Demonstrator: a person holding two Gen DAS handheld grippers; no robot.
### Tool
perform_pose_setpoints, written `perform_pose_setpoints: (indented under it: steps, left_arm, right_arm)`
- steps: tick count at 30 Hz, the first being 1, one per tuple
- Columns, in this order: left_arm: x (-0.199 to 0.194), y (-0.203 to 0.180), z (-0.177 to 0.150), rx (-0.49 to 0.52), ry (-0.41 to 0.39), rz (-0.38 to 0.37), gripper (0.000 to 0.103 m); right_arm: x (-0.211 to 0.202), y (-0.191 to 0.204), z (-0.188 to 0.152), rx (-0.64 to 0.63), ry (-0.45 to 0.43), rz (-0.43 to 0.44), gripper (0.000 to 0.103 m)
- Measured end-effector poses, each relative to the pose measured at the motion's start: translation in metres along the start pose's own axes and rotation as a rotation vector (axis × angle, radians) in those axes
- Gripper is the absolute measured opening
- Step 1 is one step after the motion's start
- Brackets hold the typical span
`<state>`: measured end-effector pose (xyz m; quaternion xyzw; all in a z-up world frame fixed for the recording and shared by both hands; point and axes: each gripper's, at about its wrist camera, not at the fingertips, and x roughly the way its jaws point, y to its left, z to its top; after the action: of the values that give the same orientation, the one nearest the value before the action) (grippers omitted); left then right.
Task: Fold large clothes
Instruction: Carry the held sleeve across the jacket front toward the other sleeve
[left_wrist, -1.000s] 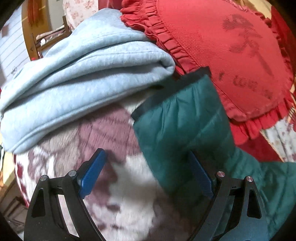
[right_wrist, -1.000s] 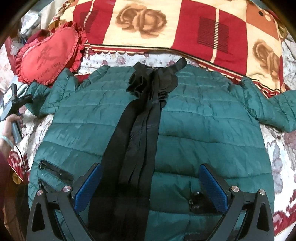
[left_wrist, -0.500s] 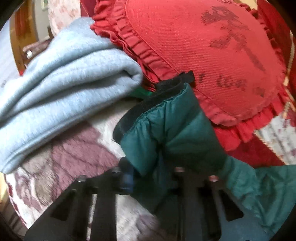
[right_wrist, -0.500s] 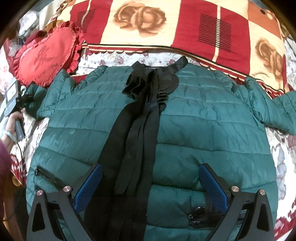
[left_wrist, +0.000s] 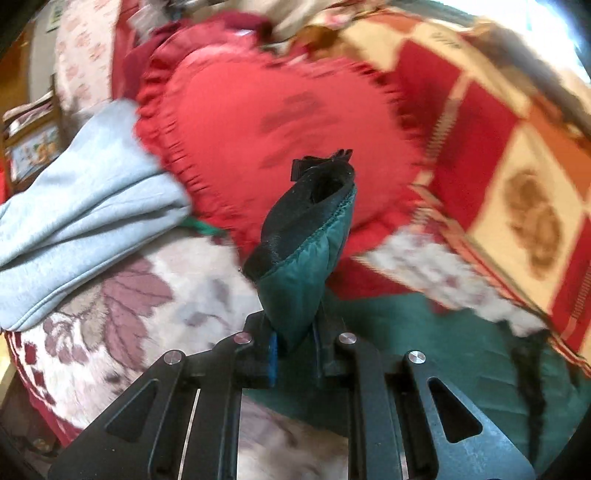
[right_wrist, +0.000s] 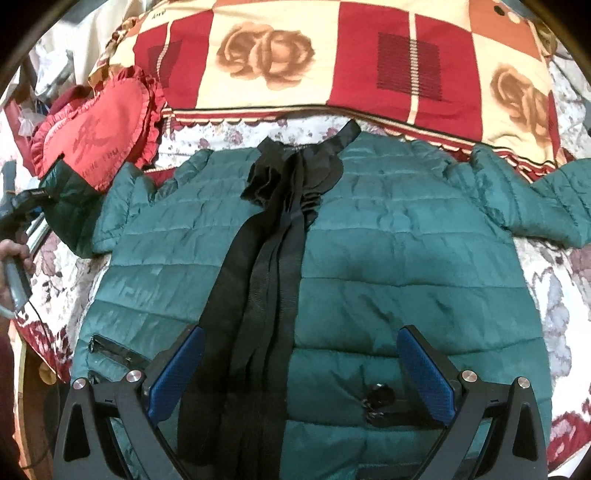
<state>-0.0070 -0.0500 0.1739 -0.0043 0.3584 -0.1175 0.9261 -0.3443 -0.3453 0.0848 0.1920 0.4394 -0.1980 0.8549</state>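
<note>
The left claw (left_wrist: 293, 349) is clamped on the green sleeve (left_wrist: 301, 284) of the puffer jacket (right_wrist: 369, 258), its two fingers pinched together on the fabric just below the black cuff (left_wrist: 295, 229). The cuff stands up in front of the claw, its opening facing the red heart cushion (left_wrist: 266, 122) behind it. From the right wrist view, this claw sits at the bed's left edge, pointing down at a slant, with the person's hand (right_wrist: 16, 266) on its handle.

The right claw (right_wrist: 299, 373) hovers above the jacket's lower hem, fingers spread wide with nothing between them, angled steeply down.

The jacket lies flat and face up on the floral bedspread (right_wrist: 554, 306), the black front placket (right_wrist: 266, 266) running straight away from the right claw — the far sleeve (right_wrist: 535, 199) stretched out to the right. A folded grey sweatshirt (left_wrist: 85, 206) lies left of the cushion, near the held sleeve. The patterned quilt (right_wrist: 332, 59) borders the collar side; bare bedspread shows on both flanks.
</note>
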Motion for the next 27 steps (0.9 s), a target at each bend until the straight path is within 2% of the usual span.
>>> perform_pose_setpoints:
  steps: [6,10,15,27]
  left_arm:
    - [-0.042,-0.072,-0.012,0.084,0.010,-0.154,0.013]
    - [-0.057,-0.118,-0.029,0.145,0.029,-0.224,0.013]
    - [-0.062,-0.169,-0.059,0.214,0.053,-0.270,0.013]
    - [-0.050,-0.253,-0.119,0.336,0.142,-0.348,0.013]
  right_arm:
    - [-0.013,-0.013,-0.005,0.040,-0.022,0.014,0.103]
    - [-0.020,-0.019,-0.007,0.048,-0.035,0.015,0.103]
    - [-0.026,-0.024,-0.008,0.053,-0.046,0.011,0.103]
    - [-0.024,-0.048,-0.010,0.094,-0.029,-0.004,0.103]
